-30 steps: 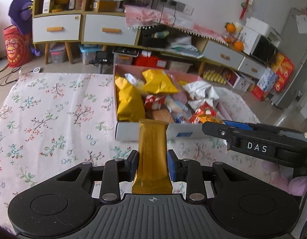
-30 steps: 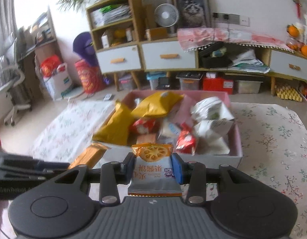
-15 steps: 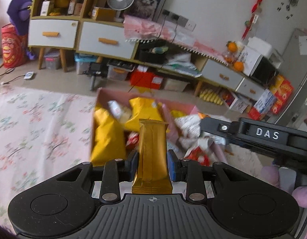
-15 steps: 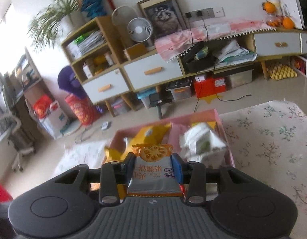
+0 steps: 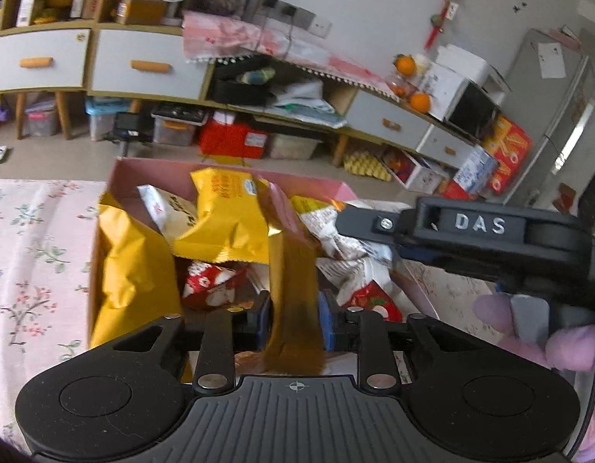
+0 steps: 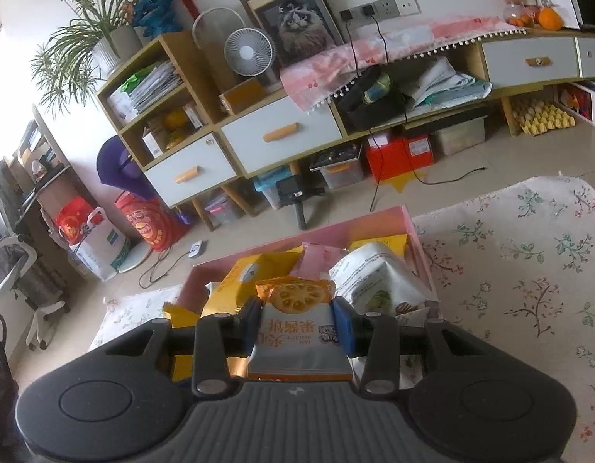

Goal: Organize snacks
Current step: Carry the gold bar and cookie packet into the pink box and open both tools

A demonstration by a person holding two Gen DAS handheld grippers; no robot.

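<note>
left gripper [image 5: 293, 318] clamps gold bar [image 5: 293, 281], long axis forward | right gripper [image 6: 297, 326] clamps biscuit pack [image 6: 299, 332] | both hover above pink box [image 5: 150, 171], box directly ahead-below | left nearer box middle

The left tool [image 5: 293, 322] is black, with a ribbed grey base, two round dents, silver screws and blue pads [image 5: 327, 324]. The right tool [image 6: 299, 326] looks the same. Its side shows white letters "DAS". The right hand [image 5: 544, 339] wears a pale purple glove.
</note>
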